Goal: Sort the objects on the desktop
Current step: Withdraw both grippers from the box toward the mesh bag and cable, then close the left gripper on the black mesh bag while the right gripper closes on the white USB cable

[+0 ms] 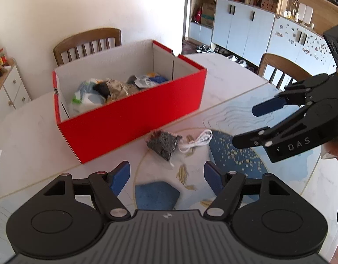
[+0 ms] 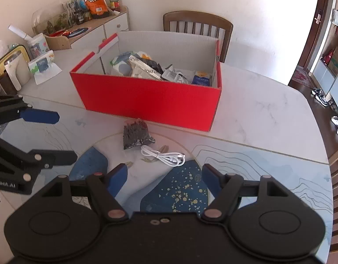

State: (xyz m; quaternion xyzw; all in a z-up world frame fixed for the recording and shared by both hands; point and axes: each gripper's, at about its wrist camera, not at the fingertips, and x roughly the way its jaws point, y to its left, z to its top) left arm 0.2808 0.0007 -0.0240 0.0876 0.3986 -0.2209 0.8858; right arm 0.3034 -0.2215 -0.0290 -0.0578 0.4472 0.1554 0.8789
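Two loose items left on the table, just in front of the red box, itself already part-filled with packets and wrappers: a small clear bag of dark granules nearest the box wall, and a coiled white cable touching or nearly touching the bag's near corner. Bag likely light, soft and shifting under pressure, its film probably slippery; best pinched across the bunched middle or at the loose empty corner of film toward the left wrist camera, not flat from above. Cable light and limp, likely to uncoil and dangle if lifted by one strand; better gripped across the whole bundle at the centre of the coil. Left gripper angled steeply down at the table, jaws standing well apart with nothing between the blue pads, lined up more or less with the bag. Right gripper pitched down likewise, jaws equally wide and empty, the cable lying just ahead of its tips. Each tool visible from the side in the other's view, hovering above the patterned blue mat, neither touching any item yet; a fingertip just visible at the right handle
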